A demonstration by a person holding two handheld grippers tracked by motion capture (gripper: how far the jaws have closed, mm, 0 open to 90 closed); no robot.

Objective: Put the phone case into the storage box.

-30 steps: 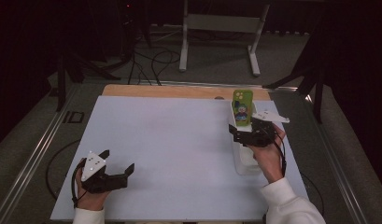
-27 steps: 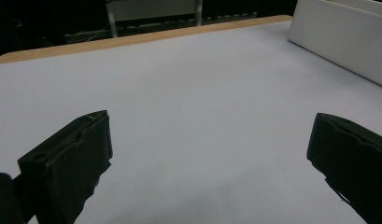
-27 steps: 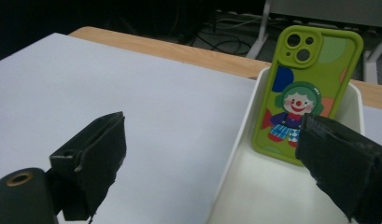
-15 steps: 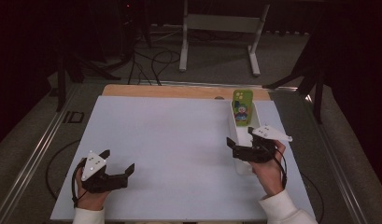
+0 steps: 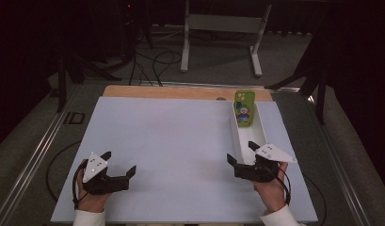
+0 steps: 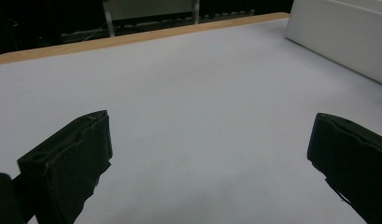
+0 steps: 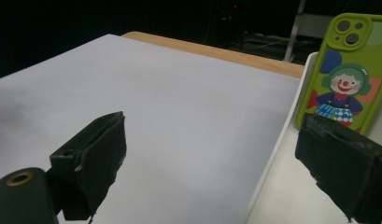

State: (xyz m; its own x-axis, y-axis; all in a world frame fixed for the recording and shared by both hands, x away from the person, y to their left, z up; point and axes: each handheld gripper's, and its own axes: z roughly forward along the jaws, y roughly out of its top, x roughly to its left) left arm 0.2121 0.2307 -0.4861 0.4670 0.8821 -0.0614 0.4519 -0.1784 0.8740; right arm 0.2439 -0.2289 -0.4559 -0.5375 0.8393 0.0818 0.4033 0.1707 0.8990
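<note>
A green phone case with a cartoon clown [image 5: 244, 108] [image 7: 349, 74] leans upright at the far end of a long white tray [image 5: 262, 131] [image 7: 272, 154] on the right of the table. My right gripper [image 5: 242, 153] [image 7: 216, 163] is open at the tray's near end, its jaws astride the tray's left wall, nothing held. At the front left my left gripper [image 5: 118, 163] [image 6: 207, 163] stands open over bare white tabletop, also with nothing between its jaws. The tray's side [image 6: 338, 39] appears far off in the left gripper view.
A white sheet [image 5: 171, 150] covers the table, with a wooden strip [image 5: 180, 92] along the far edge. Metal rails run down both table sides. Beyond stand a grey frame stand [image 5: 223, 28] and floor cables [image 5: 157, 61].
My right gripper has drawn back toward the person along the tray, from beside the phone case to the tray's near end. The phone case stays leaning in the tray. The left gripper is still.
</note>
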